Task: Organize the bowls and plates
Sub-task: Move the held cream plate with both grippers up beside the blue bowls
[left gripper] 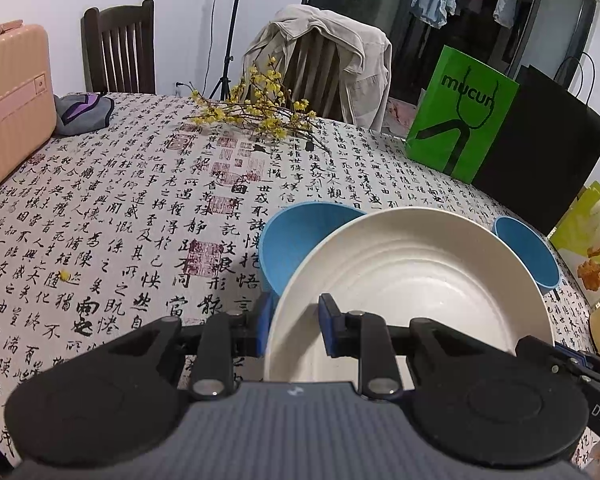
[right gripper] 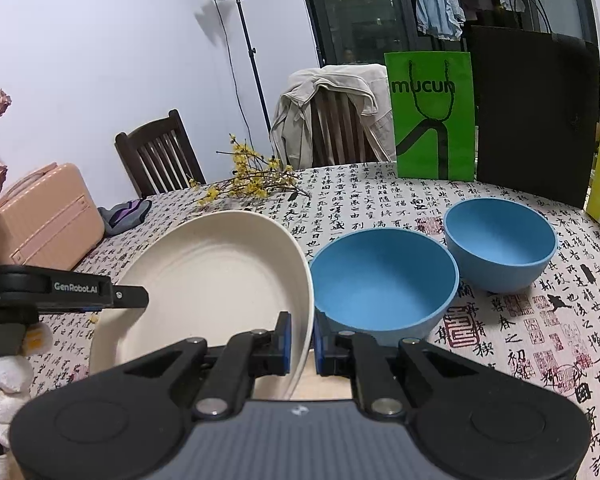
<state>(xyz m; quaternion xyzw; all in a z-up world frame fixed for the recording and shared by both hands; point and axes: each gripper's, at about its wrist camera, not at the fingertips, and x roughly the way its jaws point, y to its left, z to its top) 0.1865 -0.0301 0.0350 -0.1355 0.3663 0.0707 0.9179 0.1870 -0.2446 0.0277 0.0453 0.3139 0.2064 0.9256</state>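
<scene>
A cream plate (left gripper: pixel 412 280) is held between both grippers just above the calligraphy-print tablecloth (left gripper: pixel 120 220). My left gripper (left gripper: pixel 296 328) is shut on the plate's left rim, one blue pad inside the rim and one outside. In the right wrist view my right gripper (right gripper: pixel 302 344) is shut on the right rim of the plate (right gripper: pixel 212 280), and the left gripper (right gripper: pixel 132 296) reaches in at the plate's far side. Two blue bowls stand upright just beyond: the near bowl (right gripper: pixel 384 280) close to the plate's edge, the far bowl (right gripper: pixel 500 236) to its right.
A pink case (right gripper: pixel 44 220) and a folded cloth (right gripper: pixel 124 212) sit at the table's left. Yellow flower branches (right gripper: pixel 252 180) lie at the back, with a green bag (right gripper: pixel 432 116) and a black bag (right gripper: pixel 536 112) behind the bowls. Chairs ring the far side.
</scene>
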